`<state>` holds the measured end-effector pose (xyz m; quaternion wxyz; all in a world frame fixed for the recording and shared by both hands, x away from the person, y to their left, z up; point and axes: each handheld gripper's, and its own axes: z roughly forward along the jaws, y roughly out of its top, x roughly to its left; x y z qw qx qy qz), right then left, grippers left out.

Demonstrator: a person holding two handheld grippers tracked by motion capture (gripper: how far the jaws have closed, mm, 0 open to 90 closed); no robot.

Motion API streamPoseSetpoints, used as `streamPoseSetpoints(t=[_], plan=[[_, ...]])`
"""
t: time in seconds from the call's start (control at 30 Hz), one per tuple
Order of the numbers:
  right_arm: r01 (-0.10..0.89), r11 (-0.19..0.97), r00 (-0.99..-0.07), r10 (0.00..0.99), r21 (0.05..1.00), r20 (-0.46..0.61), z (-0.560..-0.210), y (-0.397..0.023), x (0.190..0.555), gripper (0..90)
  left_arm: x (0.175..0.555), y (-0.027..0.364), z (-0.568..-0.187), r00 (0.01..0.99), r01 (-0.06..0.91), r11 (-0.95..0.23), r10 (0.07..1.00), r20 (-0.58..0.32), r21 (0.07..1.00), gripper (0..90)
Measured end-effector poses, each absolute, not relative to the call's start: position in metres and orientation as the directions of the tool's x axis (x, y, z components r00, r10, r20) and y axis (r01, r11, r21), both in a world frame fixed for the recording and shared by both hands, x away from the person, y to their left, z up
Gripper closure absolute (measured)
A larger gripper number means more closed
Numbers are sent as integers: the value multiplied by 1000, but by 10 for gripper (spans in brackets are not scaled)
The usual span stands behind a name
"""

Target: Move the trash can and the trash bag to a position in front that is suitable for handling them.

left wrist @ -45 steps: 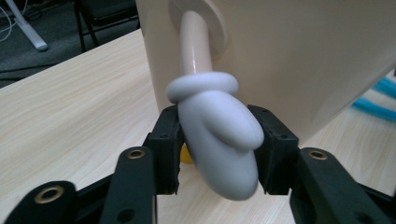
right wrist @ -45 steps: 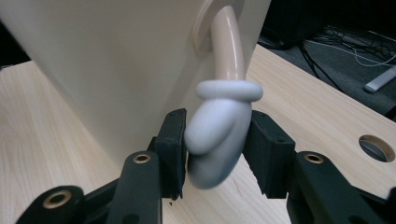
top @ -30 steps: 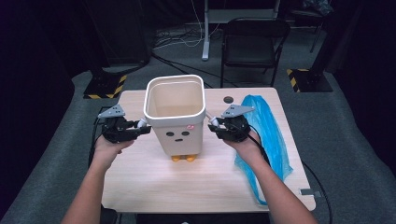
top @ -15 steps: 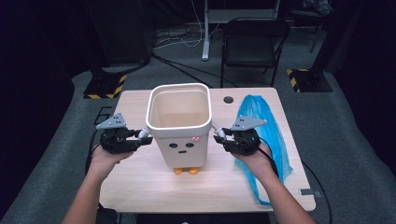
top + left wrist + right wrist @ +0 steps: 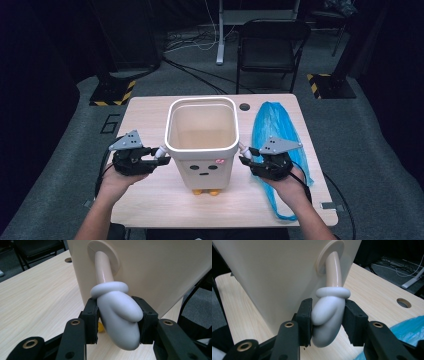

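Observation:
A cream bin (image 5: 202, 145) with a small face, orange feet (image 5: 206, 191) and a white rim stands in the middle of the wooden table (image 5: 145, 200). A thin arm ending in a white mitten sticks out of each side wall. My left gripper (image 5: 159, 156) is shut on the left mitten (image 5: 113, 305), its black pads pressing both sides. On the other side, my right gripper (image 5: 245, 155) grips the right mitten (image 5: 329, 305) the same way. The bin is upright and open at the top, with nothing visible inside.
A crumpled blue plastic bag (image 5: 272, 130) lies along the table's right side, close behind my right hand. A round cable hole (image 5: 244, 106) sits near the far edge. A black chair (image 5: 270, 45) and floor cables stand beyond the table.
The bin and both grippers have come toward the person's side of the table together. Both grips on the mittens have stayed the same.

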<state>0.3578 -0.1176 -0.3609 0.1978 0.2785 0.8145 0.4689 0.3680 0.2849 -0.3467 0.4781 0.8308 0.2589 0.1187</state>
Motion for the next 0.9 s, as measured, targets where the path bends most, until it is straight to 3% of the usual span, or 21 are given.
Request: streamPoseSetpoints(t=[0.43,0.77,0.9], plan=[[274,431,-771,633,860,-71,-367,-127,348,605,363,276,-360,853,321,-447,520,-49,835,589],[307,429,-795,607,849,-19,-370,-134,348,595,363,278,-362,868,322,-434,490,-80,841,573],[312,451,-810,587,836,-14,-368,-135,348,529,364,280,-363,873,333,-453,479,-89,827,514]])
